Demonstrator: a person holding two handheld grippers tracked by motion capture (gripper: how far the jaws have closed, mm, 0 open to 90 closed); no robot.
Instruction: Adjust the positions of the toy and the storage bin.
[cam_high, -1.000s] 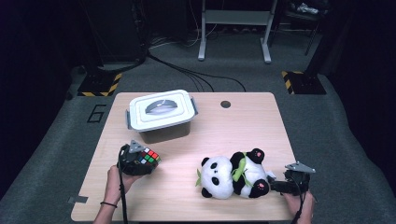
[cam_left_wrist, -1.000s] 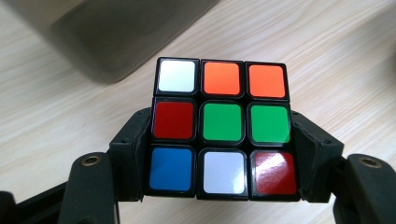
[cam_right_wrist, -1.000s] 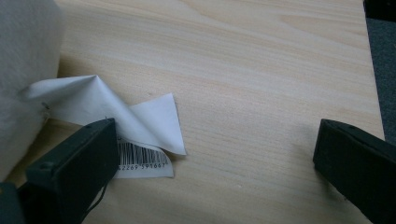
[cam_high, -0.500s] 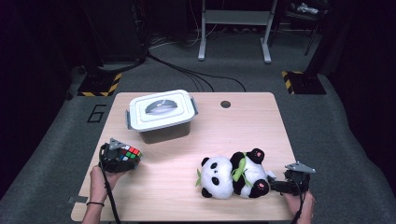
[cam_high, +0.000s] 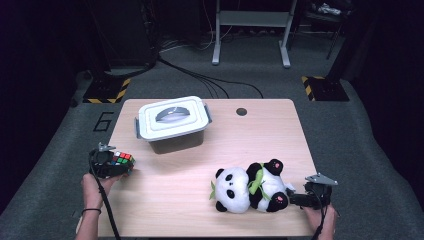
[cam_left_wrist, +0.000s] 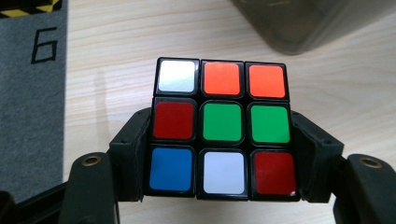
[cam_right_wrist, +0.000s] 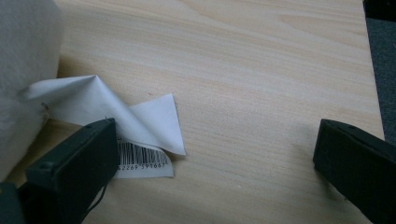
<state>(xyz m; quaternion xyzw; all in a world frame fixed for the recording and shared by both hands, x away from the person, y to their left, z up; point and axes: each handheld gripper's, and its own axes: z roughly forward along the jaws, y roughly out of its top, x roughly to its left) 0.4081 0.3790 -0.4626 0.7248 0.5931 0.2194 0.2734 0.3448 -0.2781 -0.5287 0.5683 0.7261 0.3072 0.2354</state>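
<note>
Dark grey carpet with a painted "6" (cam_high: 103, 121) and yellow-black hazard strips surrounds a pale wooden tabletop (cam_high: 200, 200), which carries a lidded white plastic storage box with a grey handle (cam_high: 172, 122) near its far-left corner. At the left edge, about halfway along, the left gripper (cam_high: 116, 165) has its jaws closed on a scrambled multicoloured puzzle cube with black edges (cam_left_wrist: 222, 126), the two black pads pressing on opposite side faces low on the cube, so it sits square and cannot twist out; it appears lifted just clear of the wood, likely so it can be carried rather than dragged. Near the near-right corner lies a black-and-white plush panda with a green leaf at its neck (cam_high: 250, 187), on its back with its feet toward the right gripper (cam_high: 295, 199). That gripper rests low with its jaws spread wide and nothing between them, one jaw lying over the toy's white paper barcode tag (cam_right_wrist: 140, 135), seemingly parked beside the panda while the other hand works
</note>
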